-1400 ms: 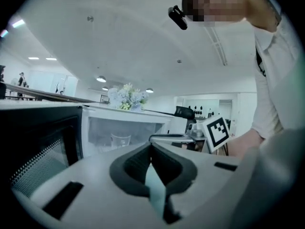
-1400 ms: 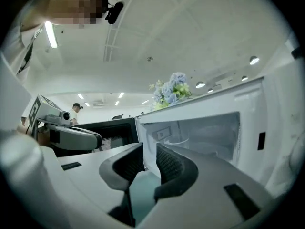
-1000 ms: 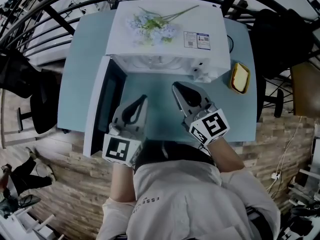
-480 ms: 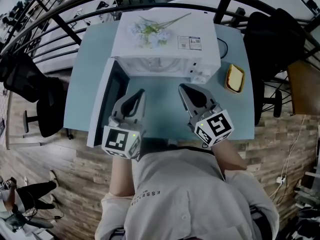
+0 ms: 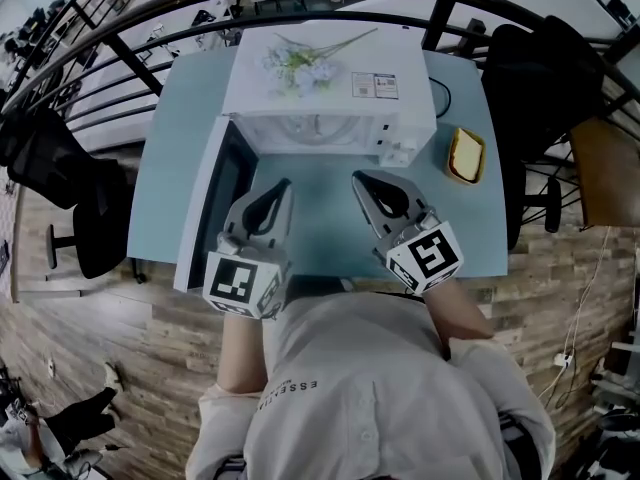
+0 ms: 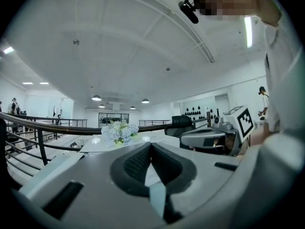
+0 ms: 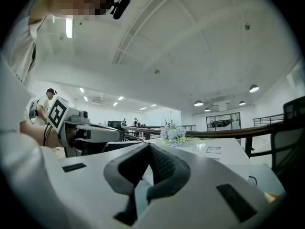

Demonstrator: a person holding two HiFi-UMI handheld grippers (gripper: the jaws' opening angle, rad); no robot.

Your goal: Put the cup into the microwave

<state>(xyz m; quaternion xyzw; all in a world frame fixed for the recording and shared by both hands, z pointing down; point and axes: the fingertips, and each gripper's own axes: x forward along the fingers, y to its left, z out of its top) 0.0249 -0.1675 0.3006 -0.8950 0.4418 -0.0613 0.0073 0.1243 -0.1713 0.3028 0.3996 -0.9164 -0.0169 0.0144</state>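
The white microwave [image 5: 330,78] stands at the back of the light blue table [image 5: 470,228], its door [image 5: 208,203] swung open to the left and the cavity [image 5: 318,128] showing. A yellow cup-like container [image 5: 465,155] sits on the table right of the microwave. My left gripper [image 5: 282,185] [image 6: 151,146] and right gripper [image 5: 358,179] [image 7: 149,146] hover side by side over the table in front of the opening. Both are shut with nothing between the pads. Each gripper view shows the other gripper and the microwave's top.
A bunch of pale flowers [image 5: 300,56] lies on the microwave's top. Black chairs stand left [image 5: 75,198] and right [image 5: 545,68] of the table. A dark curved railing [image 5: 120,38] runs behind it. The open door takes up the table's left front part.
Both grippers stay shut and nearly in place; the right one has edged slightly left. The head view has shifted a little since a second ago.
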